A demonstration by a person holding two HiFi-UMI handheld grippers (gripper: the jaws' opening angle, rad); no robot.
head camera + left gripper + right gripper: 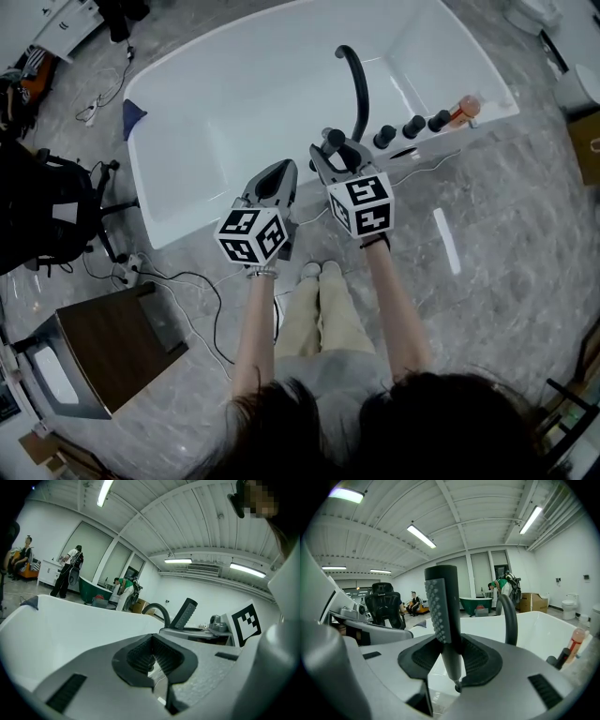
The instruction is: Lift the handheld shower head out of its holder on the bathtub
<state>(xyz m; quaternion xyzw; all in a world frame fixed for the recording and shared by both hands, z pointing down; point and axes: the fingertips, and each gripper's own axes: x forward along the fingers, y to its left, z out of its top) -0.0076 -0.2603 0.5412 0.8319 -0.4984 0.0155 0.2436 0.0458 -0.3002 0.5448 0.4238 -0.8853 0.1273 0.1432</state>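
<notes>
The handheld shower head [443, 611] is a dark stick with a dotted spray face. It stands upright, and my right gripper [450, 663] is shut on its lower stem. From the head view this gripper [336, 150] hangs over the near rim of the white bathtub [150, 103], with the shower head [334, 139] poking out of its tip. The left gripper view shows the same shower head [185, 613] off to the right. My left gripper [275, 173] hovers just left of it, shut with nothing between its pads [161, 656].
A black curved spout [356, 89], dark knobs [412, 127] and a red bottle [464, 111] line the tub's rim on the right. On the floor are a black office chair [47, 206], a brown table [108, 352] and cables [178, 281]. People stand far off.
</notes>
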